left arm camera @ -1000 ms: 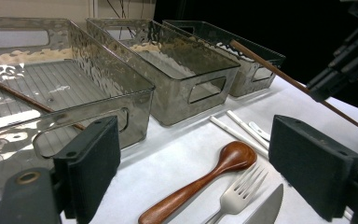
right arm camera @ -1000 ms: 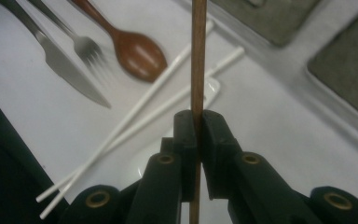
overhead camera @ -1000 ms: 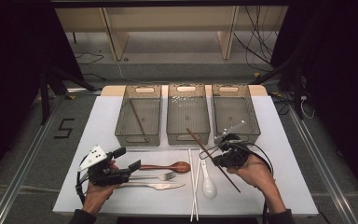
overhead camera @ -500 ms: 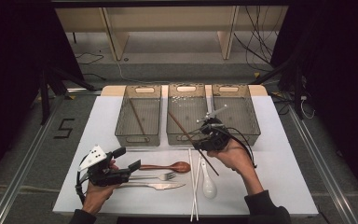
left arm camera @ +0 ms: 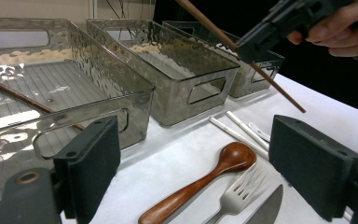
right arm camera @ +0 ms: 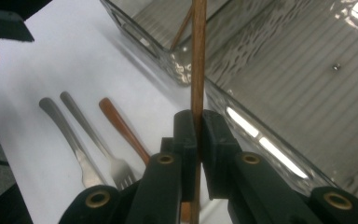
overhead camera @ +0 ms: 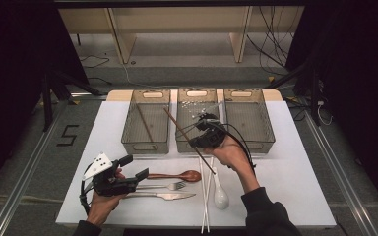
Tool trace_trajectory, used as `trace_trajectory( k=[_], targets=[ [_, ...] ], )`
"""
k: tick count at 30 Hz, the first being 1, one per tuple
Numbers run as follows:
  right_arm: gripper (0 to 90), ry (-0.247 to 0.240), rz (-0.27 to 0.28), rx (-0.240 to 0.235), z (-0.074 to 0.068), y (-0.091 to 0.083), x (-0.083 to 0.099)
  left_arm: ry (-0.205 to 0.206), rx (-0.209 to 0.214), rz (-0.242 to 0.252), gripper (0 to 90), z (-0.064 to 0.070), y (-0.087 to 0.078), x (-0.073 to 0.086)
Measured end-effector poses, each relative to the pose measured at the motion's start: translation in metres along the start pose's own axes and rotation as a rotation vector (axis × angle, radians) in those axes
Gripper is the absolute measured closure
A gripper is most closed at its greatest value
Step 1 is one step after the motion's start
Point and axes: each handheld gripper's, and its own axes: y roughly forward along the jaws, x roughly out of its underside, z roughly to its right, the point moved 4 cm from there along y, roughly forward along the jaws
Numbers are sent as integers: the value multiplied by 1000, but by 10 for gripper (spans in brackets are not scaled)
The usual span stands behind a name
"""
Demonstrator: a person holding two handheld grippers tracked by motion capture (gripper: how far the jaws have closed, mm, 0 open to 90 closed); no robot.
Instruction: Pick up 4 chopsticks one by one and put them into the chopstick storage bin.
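The white table [overhead camera: 285,182] carries three clear plastic bins in a row at its far side. I take the middle bin [overhead camera: 195,142] as the landmark. The left bin [overhead camera: 145,142] stands just beside it on one side, and the right bin [overhead camera: 249,140] just beside it on the other side. Inside the left bin lies one brown chopstick [overhead camera: 145,125], slanted along the bottom; in the left gripper view it is seen through the clear wall [left arm camera: 14,95].

The right gripper [overhead camera: 204,135] hangs above the near wall of the middle bin. Its jaws are clenched on a second brown chopstick [overhead camera: 187,137], which is tilted: the far end is over the middle bin, toward the left bin, and the near end points down over the table in front of the middle bin. In the right gripper view this stick [right arm camera: 198,56] runs straight up from between the two pressed pads.

The left gripper [overhead camera: 140,178] rests low on the table, well in front of the left bin, with its jaws spread wide and nothing between them.

In front of the middle bin lie the smaller things. A pair of white chopsticks [overhead camera: 206,196] runs toward the near edge. A white ceramic spoon [overhead camera: 220,194] is just beside them. A wooden spoon [overhead camera: 177,176], a metal fork [overhead camera: 165,186] and a metal knife [overhead camera: 162,196] lie side by side, near the open jaws of the left gripper.
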Motion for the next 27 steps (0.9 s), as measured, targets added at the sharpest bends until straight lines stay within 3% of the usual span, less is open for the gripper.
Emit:
trace_trajectory(
  k=[27],
  targets=[
    [853, 73, 94, -59, -11, 38, -90, -8, 4, 6, 165, -1, -1, -1]
  ],
)
